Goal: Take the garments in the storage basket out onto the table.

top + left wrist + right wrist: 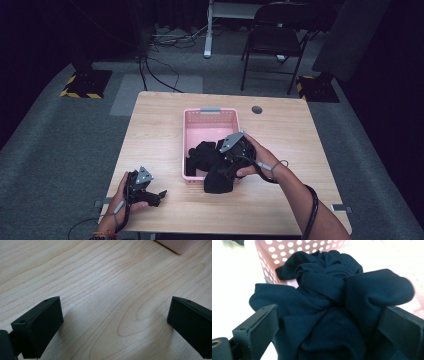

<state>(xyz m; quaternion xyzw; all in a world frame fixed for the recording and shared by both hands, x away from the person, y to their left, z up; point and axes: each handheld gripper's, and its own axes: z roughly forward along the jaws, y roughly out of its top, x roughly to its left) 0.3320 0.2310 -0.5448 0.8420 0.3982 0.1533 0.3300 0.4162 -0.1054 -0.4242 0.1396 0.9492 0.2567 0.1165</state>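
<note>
Right hand-held gripper (226, 165), jaws wide around bunched black cloth (329, 310) draped over the pink basket (192, 125) front rim (grip unclear, likely mid-transfer); left hand-held gripper (159, 194) rests wide open and empty on the worktop (105, 290), apparently waiting.

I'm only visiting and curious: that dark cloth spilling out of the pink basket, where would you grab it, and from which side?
Probably the bunched fold of the dark cloth that hangs over the pink basket near rim, coming from the person's side. That lump stands proud and free, so the fingers can close on either side of it.
</note>
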